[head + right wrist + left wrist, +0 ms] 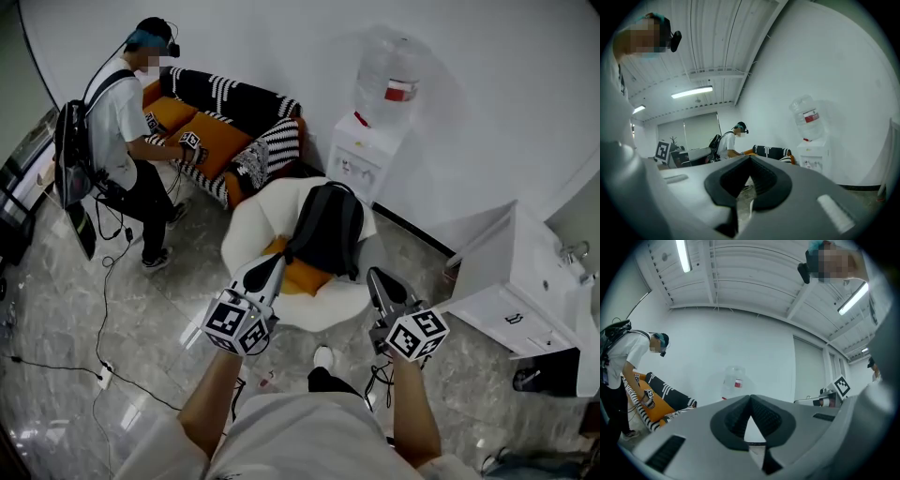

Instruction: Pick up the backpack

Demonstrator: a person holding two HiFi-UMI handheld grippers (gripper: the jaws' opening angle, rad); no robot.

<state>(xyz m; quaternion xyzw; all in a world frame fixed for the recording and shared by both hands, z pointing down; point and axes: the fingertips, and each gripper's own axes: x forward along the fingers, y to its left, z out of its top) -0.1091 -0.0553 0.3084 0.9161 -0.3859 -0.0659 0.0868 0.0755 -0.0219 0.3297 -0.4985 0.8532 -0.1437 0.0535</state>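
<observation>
From the head view the grey marble floor (141, 309) fills most of the frame, with a striped sofa (239, 103) at upper left where another person (117, 131) bends over it, and a white washbasin unit (525, 291) at the right edge. A water dispenser (366, 155) stands against the wall at top centre. Just below it, in the middle of the frame, sits a round white chair (253, 225), and the black backpack (328, 230) stands in it, propped roughly upright against the seat back with its lower end on an orange cushion (305, 277). I judge the backpack to be soft fabric that will sag and swing once lifted, neither slippery nor fragile. Its weight depends on contents I cannot see. The best hold looks like the carry loop at its upper end, or failing that a shoulder strap, since pinching the flat panel would only bunch loose cloth. Both of my tools sit near the chair's front edge, short of the bag. The left gripper (270, 264) has its jaws pressed together with nothing between them, and the right gripper (379, 278) is likewise closed on nothing. Both point about level, so each would need to spread before it can take the loop.
</observation>
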